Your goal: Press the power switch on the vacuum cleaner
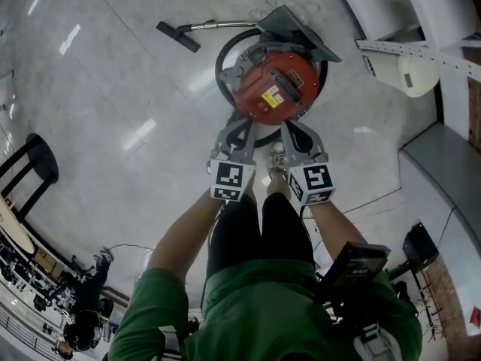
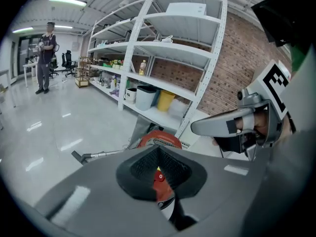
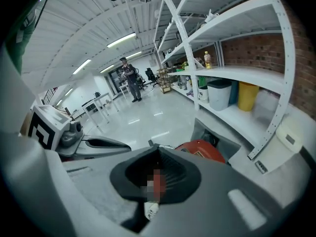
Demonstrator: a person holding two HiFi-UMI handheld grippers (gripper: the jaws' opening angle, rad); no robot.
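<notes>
The red vacuum cleaner (image 1: 274,87) stands on the floor just ahead of my feet, with a black hose (image 1: 222,60) looped around it. Its metal wand and floor nozzle (image 1: 179,36) lie to the far left. My left gripper (image 1: 242,128) and right gripper (image 1: 291,131) hang side by side just above the vacuum's near rim, both shut with nothing held. In the left gripper view the shut left gripper (image 2: 158,174) frames a small red round button (image 2: 159,177) and the vacuum (image 2: 158,138). The right gripper (image 3: 155,181) points at the vacuum (image 3: 202,150) too.
White shelving (image 1: 443,43) runs along the right, with bins (image 2: 146,97) on its low shelf. A grey platform (image 1: 443,168) lies at the right. A black stool (image 1: 34,160) stands at the left, and a thin cable (image 1: 376,201) crosses the floor. A person (image 2: 45,56) stands far off.
</notes>
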